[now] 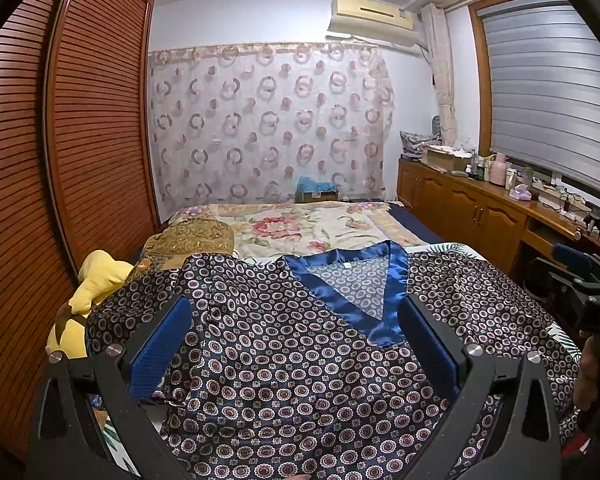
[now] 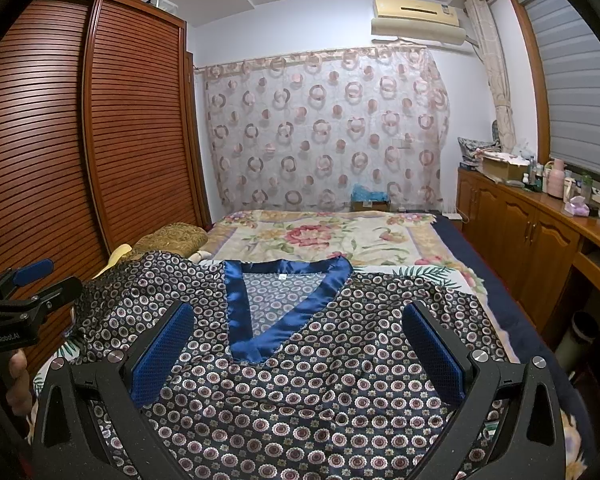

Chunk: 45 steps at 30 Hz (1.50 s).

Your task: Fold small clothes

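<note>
Nearest the cameras, the left gripper [image 1: 296, 336] and the right gripper [image 2: 300, 340] both hang with jaws spread wide and nothing between them, just above the patterned top [image 1: 284, 380]. The top lies face up and nearly flat on the bed [image 2: 452, 236], its blue satin V-neck [image 2: 276, 312] pointing back toward the grippers and its collar facing the far wall. The 2 sleeves spread out to either side; the left sleeve [image 1: 132, 304] is rumpled over a yellow soft toy [image 1: 96, 280].

No fold looks started, so the step in hand is likely the first grasp. To do it well, each gripper should probably pinch only 1 layer of this slippery fabric at a shoulder or sleeve edge, both lifting evenly so the cloth does not slide or bunch.

Beyond lie a floral bedspread [image 1: 300, 228], then a circle-print curtain [image 2: 324, 128].
</note>
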Tool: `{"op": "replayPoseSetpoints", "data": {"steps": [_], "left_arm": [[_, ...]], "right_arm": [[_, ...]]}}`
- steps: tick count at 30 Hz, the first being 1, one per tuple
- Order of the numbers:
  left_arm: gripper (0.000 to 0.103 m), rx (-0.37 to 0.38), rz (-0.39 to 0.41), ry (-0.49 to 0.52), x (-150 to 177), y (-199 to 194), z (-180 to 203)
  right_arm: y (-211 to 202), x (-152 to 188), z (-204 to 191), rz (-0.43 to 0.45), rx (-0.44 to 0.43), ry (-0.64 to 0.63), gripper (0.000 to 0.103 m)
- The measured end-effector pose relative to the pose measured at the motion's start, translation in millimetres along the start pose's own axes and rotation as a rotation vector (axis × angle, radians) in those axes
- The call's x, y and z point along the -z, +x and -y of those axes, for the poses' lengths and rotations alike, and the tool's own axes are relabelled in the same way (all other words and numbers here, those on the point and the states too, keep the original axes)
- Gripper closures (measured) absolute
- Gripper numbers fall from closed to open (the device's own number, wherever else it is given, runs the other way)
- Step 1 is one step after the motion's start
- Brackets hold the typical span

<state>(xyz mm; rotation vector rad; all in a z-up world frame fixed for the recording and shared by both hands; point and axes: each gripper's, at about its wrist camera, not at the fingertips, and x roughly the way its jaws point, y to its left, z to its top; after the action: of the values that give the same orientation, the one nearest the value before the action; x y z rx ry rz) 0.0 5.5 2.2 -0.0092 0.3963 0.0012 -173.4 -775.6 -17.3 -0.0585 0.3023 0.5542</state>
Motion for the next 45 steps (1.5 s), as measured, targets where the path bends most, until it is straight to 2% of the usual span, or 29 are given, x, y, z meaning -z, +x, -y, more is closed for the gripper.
{"op": "replayPoseSetpoints", "data": {"steps": [11, 23, 31, 38, 43, 45], "left_arm": [[0.0, -0.035, -0.071, -0.007, 19, 15, -30], [0.0, -0.087, -0.157, -0.058, 42, 28, -96], [0.001, -0.081, -0.206, -0.098, 58, 38, -139], [0.015, -0.1, -0.275, -0.115, 68, 57, -167], [0.027, -0.06, -0.331, -0.123, 76, 68, -179], [0.034, -0.045, -0.355, -0.132, 79, 73, -181]], "right_arm": [[9, 0, -4, -0.036, -0.044, -0.008, 0.0], [17, -4, -16, -0.073, -0.109, -0.095, 0.0], [32, -10, -25, -0.099, -0.141, -0.161, 0.0], [47, -12, -33, -0.122, -0.189, -0.207, 0.0], [66, -11, -46, -0.163, -0.228, -0.221, 0.0], [71, -10, -53, -0.173, -0.246, -0.239, 0.0]]}}
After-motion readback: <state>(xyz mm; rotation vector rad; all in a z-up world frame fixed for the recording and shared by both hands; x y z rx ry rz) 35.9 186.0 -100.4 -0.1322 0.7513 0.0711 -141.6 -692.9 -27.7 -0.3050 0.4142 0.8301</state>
